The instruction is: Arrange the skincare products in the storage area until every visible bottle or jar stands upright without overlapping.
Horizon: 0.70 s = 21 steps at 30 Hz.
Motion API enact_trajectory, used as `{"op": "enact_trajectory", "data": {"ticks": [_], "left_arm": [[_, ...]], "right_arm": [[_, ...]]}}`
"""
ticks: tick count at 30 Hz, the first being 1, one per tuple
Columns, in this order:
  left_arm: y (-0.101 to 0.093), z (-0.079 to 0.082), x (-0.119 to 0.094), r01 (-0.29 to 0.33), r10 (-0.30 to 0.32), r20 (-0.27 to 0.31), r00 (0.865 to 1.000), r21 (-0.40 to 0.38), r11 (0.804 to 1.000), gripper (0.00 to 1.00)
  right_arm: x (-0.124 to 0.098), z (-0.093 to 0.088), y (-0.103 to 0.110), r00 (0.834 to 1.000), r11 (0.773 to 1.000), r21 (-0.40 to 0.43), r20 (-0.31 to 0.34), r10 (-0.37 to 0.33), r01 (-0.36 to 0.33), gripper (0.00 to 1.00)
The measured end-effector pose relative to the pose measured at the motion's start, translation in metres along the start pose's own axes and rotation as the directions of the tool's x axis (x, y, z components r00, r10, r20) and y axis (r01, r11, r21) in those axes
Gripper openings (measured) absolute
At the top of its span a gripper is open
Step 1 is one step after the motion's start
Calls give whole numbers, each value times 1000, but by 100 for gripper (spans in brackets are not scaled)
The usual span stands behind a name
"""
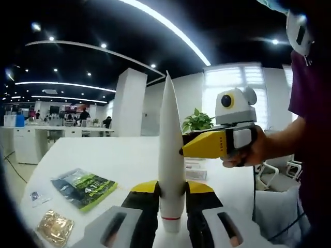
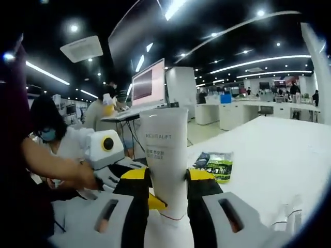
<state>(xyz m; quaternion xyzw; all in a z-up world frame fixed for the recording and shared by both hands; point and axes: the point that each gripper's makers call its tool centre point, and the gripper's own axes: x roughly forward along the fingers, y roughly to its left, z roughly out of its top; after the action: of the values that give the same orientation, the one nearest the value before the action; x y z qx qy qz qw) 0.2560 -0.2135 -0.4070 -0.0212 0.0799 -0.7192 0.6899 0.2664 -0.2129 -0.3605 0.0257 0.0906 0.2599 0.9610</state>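
1. In the left gripper view, the left gripper (image 1: 172, 206) has its jaws closed on a white tube (image 1: 171, 155), gripping it near the cap end with the red ring. The tube stands up edge-on, tapering to a thin crimped tip at the top.
2. The right gripper (image 1: 182, 151) comes in from the right of that view, held by a hand (image 1: 253, 152), and its yellow tip is touching the side of the tube about halfway up.
3. The right gripper view has the same tube (image 2: 165, 155) seen flat-on, with printed text on its face. The right gripper (image 2: 168, 204) has its jaws either side of the tube's lower part and looks clamped on it.
4. The left gripper (image 2: 124, 178) shows at the left there, with a hand (image 2: 85, 178) around it.
5. The tube is held up above a white table (image 1: 124, 155).
6. On the table: a green packet (image 1: 83, 187), a gold packet (image 1: 54, 227), and a small flat box (image 1: 195, 170) behind the tube.
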Motion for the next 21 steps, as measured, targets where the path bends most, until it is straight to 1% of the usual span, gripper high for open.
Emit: {"op": "enact_trajectory", "data": {"ticks": [2, 4, 5, 7, 9, 10, 11, 12, 13, 14, 15, 16, 18, 21], "left_arm": [[0, 0, 1, 30, -30, -12, 999, 13, 999, 19], [-2, 0, 1, 59, -59, -23, 998, 7, 998, 19], [-2, 0, 1, 61, -61, -26, 998, 9, 998, 19], [-3, 1, 2, 60, -59, -39, 998, 24, 998, 19], [-3, 0, 3, 51, -50, -42, 998, 22, 998, 20], [-3, 0, 3, 39, -38, -43, 998, 17, 999, 21], [3, -3, 4, -24, 26, -67, 997, 34, 999, 22], [6, -6, 4, -54, 57, -83, 995, 42, 998, 25], [11, -12, 4, -109, 114, -116, 987, 54, 993, 30], [13, -15, 4, -139, 143, -125, 982, 46, 989, 33], [13, -15, 5, -154, 157, -119, 980, 29, 988, 33], [12, -14, 5, -175, 176, -97, 980, 19, 984, 33], [10, -14, 3, -181, 184, -87, 979, 49, 982, 33], [9, -15, 1, -196, 200, -79, 977, 58, 979, 33]], "right_arm": [[0, 0, -1, 999, 999, 14, -4, 34, -34, 26], [2, -3, 1, 997, 997, 14, -17, 72, -72, 26], [2, -3, 2, 997, 997, 14, -17, 78, -78, 26], [4, -12, 2, 995, 997, -3, -64, 83, -83, 26], [6, -11, 1, 996, 996, -58, -60, 67, -70, 25], [6, -12, -1, 997, 995, -96, -73, 21, -28, 25], [6, -11, 0, 998, 994, -105, -67, 1, -8, 23], [7, -11, -1, 998, 994, -105, -64, -2, -5, 20], [7, -11, -1, 998, 995, -94, -56, -18, 13, 17], [7, -10, -1, 999, 997, -77, -41, -30, 27, 14], [7, -10, 1, 999, 997, -77, -33, -33, 30, 14], [8, -9, -1, 997, 994, -85, -18, -70, 68, 14], [7, -10, 4, 998, 994, -90, -8, -57, 56, 14], [6, -10, 6, 999, 994, -96, -5, -48, 47, 14]]}}
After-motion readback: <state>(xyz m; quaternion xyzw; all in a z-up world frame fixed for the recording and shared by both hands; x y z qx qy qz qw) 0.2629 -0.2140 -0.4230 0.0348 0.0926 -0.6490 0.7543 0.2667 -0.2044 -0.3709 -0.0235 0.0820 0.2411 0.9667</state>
